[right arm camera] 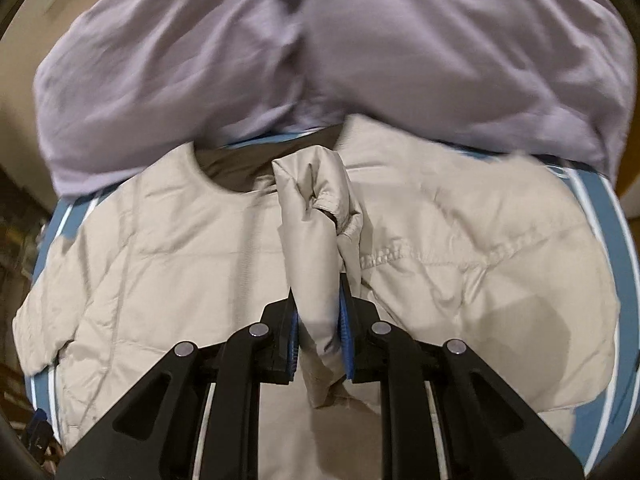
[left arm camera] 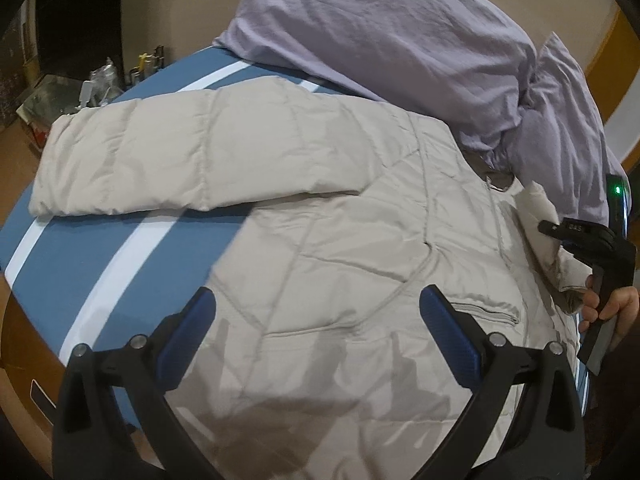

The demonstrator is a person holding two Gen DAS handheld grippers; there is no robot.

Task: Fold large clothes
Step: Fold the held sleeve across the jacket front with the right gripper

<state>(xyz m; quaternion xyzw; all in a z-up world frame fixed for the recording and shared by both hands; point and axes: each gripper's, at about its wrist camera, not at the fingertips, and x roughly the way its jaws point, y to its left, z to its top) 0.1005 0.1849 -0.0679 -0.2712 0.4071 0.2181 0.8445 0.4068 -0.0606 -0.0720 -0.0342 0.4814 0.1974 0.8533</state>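
Mid sleeve-fold: jacket (left arm camera: 320,216) lies flat on the bed (left arm camera: 80,248). My right gripper (right arm camera: 318,336) is clenched on the sleeve (right arm camera: 312,216), left gripper (left arm camera: 316,344) released above. Next, probably lay the sleeve across the chest.

The left gripper (left arm camera: 318,318) had two matte black fingers that curved outward, each faced on its inner side with a ribbed blue pad (left arm camera: 450,342). Round silver pins sat at the finger joints, two to a side, and long cut-out slots ran down the black arms below them. The right gripper (right arm camera: 318,334) was the same build: black angular linkages, four silver pins in a row, and blue pads (right arm camera: 346,344) with fine ridges. Seen from the left wrist, its black body bore a small green light and a grey handle, with bare fingers (left arm camera: 612,304) around it.
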